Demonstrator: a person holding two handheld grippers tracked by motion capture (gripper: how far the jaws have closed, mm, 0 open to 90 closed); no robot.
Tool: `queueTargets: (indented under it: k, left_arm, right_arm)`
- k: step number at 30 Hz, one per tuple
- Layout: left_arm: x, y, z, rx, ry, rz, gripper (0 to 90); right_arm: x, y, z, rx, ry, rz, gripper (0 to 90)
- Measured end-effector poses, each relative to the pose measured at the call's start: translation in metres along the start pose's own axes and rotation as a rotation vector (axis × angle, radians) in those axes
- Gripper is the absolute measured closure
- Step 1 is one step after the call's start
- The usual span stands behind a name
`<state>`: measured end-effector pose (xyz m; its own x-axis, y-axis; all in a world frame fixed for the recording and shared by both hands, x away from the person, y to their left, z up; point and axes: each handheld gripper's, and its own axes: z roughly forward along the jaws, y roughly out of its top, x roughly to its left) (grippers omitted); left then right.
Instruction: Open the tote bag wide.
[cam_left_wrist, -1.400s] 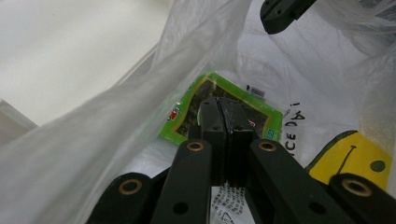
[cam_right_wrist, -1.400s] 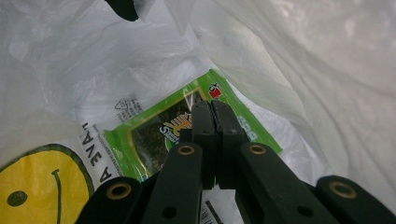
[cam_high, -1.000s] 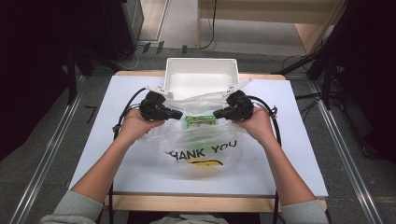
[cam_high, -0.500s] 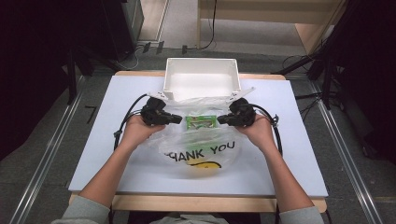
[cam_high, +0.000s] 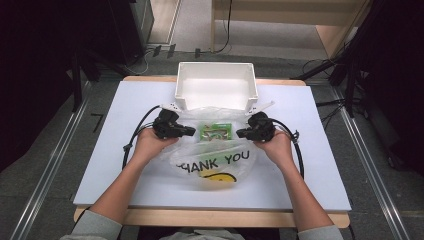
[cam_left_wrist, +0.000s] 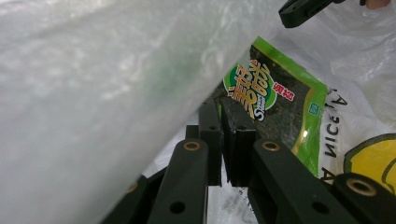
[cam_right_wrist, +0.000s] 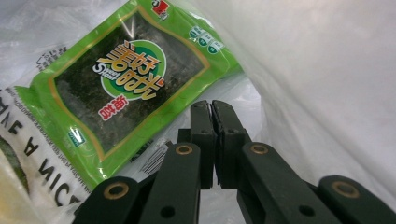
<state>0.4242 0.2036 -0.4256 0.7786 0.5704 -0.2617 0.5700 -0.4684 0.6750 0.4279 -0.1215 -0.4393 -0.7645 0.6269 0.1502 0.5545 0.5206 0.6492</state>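
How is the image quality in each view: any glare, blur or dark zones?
High view: the white table is evenly lit, the surroundings fall to near black, and the plastic bag shows soft sheen. Left gripper view: bag film close to the lens is a blurred, washed-out sheet; the seaweed packet is readable. Right gripper view: the packet is sharp, with bright bag film at right.

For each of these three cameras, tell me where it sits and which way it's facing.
High view: above the person's side of the table, looking forward and down; both forearms, left gripper and right gripper at the plastic bag.
Left gripper view: rides the left gripper, looking along its shut jaws into the bag.
Right gripper view: rides the right gripper, jaws shut, facing the bag's inside.
Shared: both gripper views show the green seaweed packet.
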Motion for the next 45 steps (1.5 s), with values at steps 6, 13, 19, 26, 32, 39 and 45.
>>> queueTargets:
  k: [6, 13, 19, 26, 32, 39, 45]
  left_arm:
    - [0.008, -0.007, 0.005, 0.007, -0.003, -0.033, 89.5]
    - [0.018, -0.017, 0.007, 0.028, 0.058, -0.053, 89.4]
    - [0.026, -0.024, 0.005, 0.029, 0.107, -0.095, 89.0]
    - [0.028, -0.029, 0.004, 0.036, 0.123, -0.110, 88.0]
    - [0.035, -0.036, 0.001, 0.041, 0.137, -0.152, 90.0]
    - [0.037, -0.039, -0.006, 0.047, 0.199, -0.184, 90.0]
    - [0.044, -0.045, -0.015, 0.043, 0.207, -0.232, 90.0]
  right_arm:
    - [-0.004, -0.006, 0.005, 0.004, -0.024, 0.018, 89.7]
    - [-0.011, -0.014, 0.009, 0.042, -0.062, 0.042, 90.0]
    - [-0.017, -0.020, 0.010, 0.043, -0.078, 0.072, 90.0]
    - [-0.023, -0.026, 0.007, 0.043, -0.101, 0.103, 90.0]
    - [-0.029, -0.034, 0.001, 0.038, -0.130, 0.136, 90.0]
    - [-0.035, -0.043, -0.007, 0.029, -0.144, 0.167, 90.0]
    - [-0.043, -0.057, -0.020, 0.023, -0.170, 0.210, 90.0]
